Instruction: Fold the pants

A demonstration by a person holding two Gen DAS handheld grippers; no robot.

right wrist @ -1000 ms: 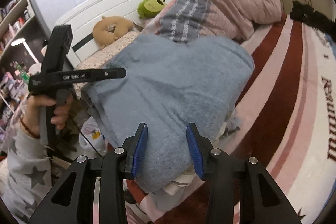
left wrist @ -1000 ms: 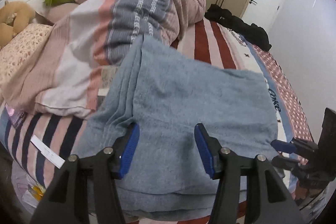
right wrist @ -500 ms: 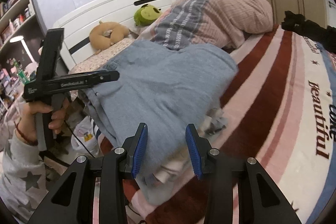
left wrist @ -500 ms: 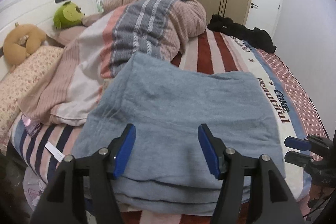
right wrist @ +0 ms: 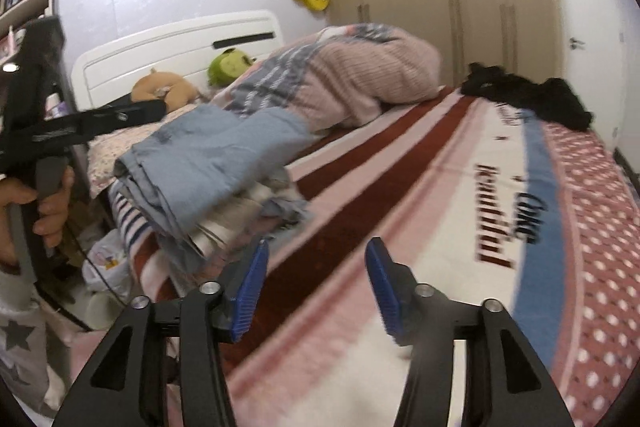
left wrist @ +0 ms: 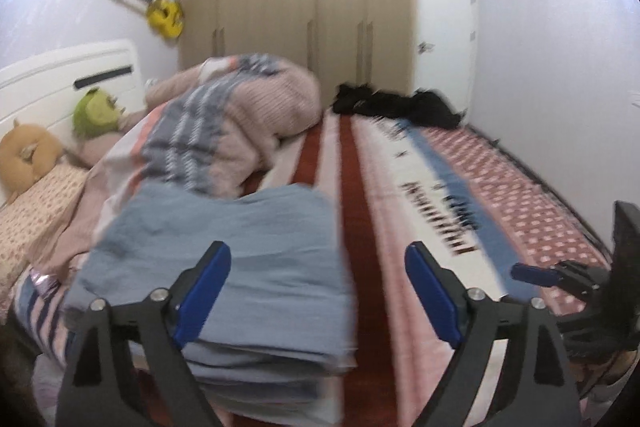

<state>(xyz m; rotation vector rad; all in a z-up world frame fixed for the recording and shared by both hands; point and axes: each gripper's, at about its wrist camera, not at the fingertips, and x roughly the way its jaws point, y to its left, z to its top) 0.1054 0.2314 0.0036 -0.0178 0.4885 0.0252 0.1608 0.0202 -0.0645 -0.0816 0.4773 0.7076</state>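
Pants of soft blue-grey cloth [left wrist: 224,267], folded into a flat stack, lie at the near edge of the striped bed [right wrist: 360,187]. We hold our left tool [left wrist: 316,291] and right tool [right wrist: 316,283] wide open, gripping nothing, above the bedspread.

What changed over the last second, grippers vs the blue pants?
Both grippers pulled back and up off the folded blue pants. The left gripper and right gripper jaws opened wider, holding nothing. Pants remain folded at the bed edge; the black clothes are unmoved.
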